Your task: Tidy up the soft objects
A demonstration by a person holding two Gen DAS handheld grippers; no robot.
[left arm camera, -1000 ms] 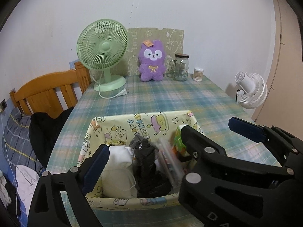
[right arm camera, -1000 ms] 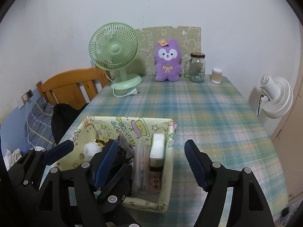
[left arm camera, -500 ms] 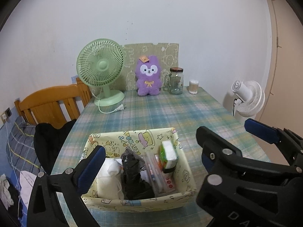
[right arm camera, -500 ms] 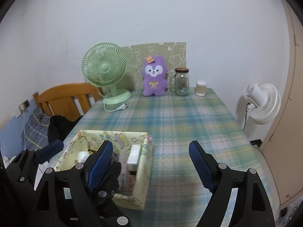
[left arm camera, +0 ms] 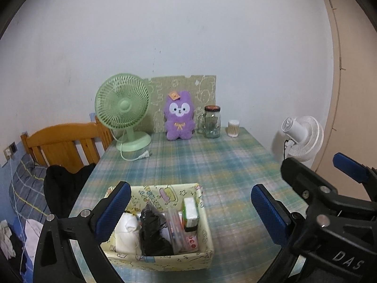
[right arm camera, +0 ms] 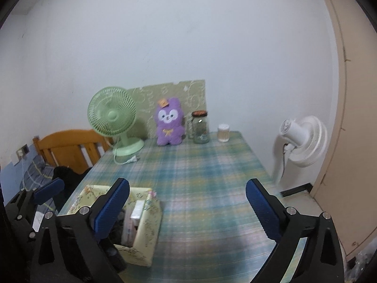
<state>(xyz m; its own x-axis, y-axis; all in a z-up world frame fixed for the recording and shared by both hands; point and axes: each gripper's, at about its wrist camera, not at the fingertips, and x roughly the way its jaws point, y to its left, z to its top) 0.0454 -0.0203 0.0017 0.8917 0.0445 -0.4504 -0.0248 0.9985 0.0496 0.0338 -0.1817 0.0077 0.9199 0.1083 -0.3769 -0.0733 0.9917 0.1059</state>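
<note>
Left claw point(left arm camera: 190, 210) spread wide, holding nothing, up over near end of checked tabletop point(left arm camera: 226, 169). Right claw point(right arm camera: 187, 210) spread wide too, empty, beside it. Yellow cartoon box point(left arm camera: 165, 263) near front edge, under left claw; inside: white soft bundle point(left arm camera: 127, 235), black soft bundle point(left arm camera: 153, 233), clear pencil pouch point(left arm camera: 175, 226), small green-white carton point(left arm camera: 190, 214). Purple plush bunny point(left arm camera: 179, 115) upright at far end by wall, between green fan point(left arm camera: 122, 110) and glass jar point(left arm camera: 212, 122). Cotton swab tub point(left arm camera: 233, 128) right of jar. White fan point(left arm camera: 300, 139) off right edge
</note>
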